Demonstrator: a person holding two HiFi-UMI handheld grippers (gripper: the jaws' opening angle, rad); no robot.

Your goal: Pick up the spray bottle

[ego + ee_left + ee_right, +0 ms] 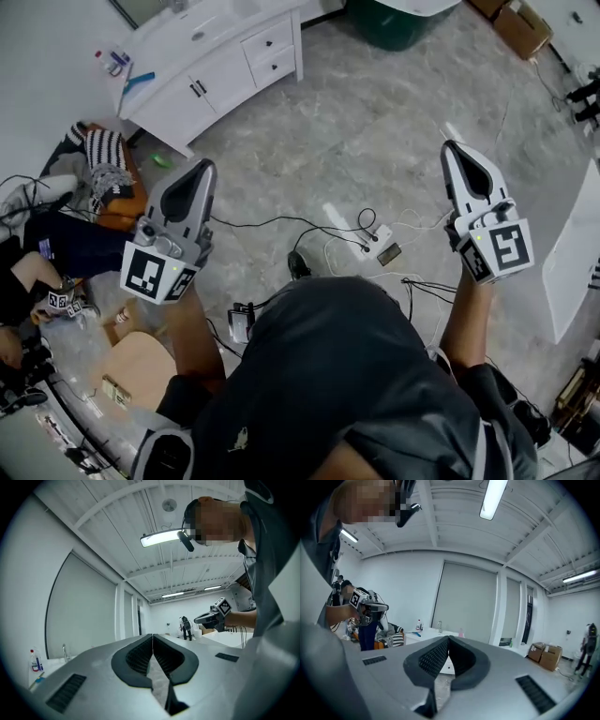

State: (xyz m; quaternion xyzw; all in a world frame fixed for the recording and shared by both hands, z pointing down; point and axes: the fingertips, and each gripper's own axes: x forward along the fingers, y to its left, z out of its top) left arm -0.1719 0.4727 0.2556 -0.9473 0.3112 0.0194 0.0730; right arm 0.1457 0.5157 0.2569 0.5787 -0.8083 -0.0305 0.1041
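Note:
A small bottle with a red top (114, 62) stands on the far left end of the white vanity cabinet (225, 70); whether it has a spray head is too small to tell. The same bottle (33, 660) shows at the low left of the left gripper view, and the bottle (419, 625) shows far off in the right gripper view. My left gripper (201, 167) is held out level over the floor, jaws shut and empty (153, 635). My right gripper (451, 147) is held out the same way, also shut with nothing in it (448, 637). Both are well short of the cabinet.
Cables and a power strip (380, 242) lie on the grey floor between the grippers. A pile of clothes (105, 169) sits left of the cabinet. A wooden stool (141, 367) is at the low left, a white table edge (574, 258) at the right, cardboard boxes (548, 656) further off.

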